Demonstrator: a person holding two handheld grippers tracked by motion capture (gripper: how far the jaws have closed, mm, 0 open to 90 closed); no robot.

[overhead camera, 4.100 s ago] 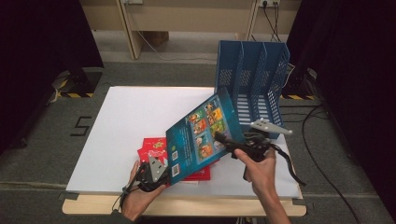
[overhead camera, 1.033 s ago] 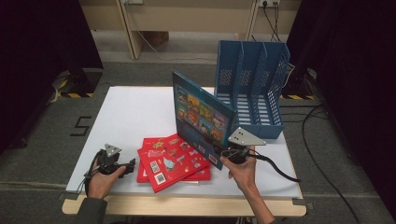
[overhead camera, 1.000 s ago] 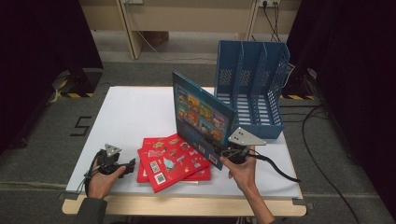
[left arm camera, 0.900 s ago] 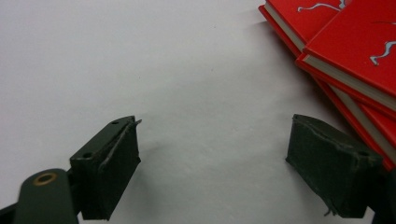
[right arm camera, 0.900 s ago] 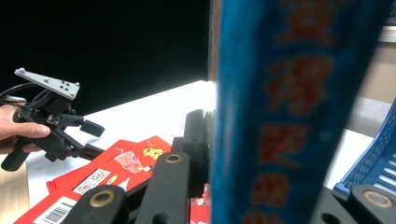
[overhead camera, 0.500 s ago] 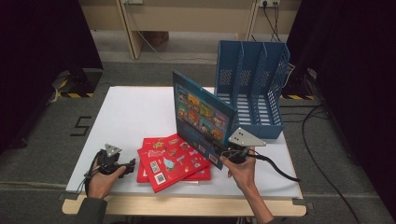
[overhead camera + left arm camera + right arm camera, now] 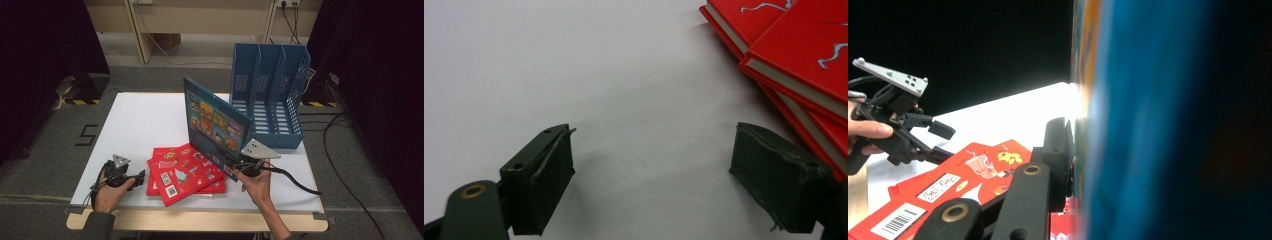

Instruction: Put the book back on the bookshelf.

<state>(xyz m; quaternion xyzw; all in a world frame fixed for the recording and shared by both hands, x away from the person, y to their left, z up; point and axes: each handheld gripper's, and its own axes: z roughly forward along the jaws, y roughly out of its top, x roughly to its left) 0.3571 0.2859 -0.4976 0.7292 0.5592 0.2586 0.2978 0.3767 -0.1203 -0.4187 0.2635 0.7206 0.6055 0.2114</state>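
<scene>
- The right claw (image 7: 239,169) pinches the near lower corner of a large blue hardcover picture book (image 7: 216,124), which stands upright on the white tabletop (image 7: 135,125), right of centre.
- In the right gripper view, one black jaw presses flat against the blue book's cover (image 7: 1168,120).
- A blue plastic file rack with three slots (image 7: 270,95) stands just beyond and to the right of the book, at the far right of the tabletop.
- A stack of flat red books (image 7: 184,172) lies near the front edge, just left of the upright book.
- The left claw (image 7: 136,176) rests low on the tabletop at the near left, jaws spread and holding nothing, with the red stack (image 7: 804,55) just beside its right jaw.
</scene>
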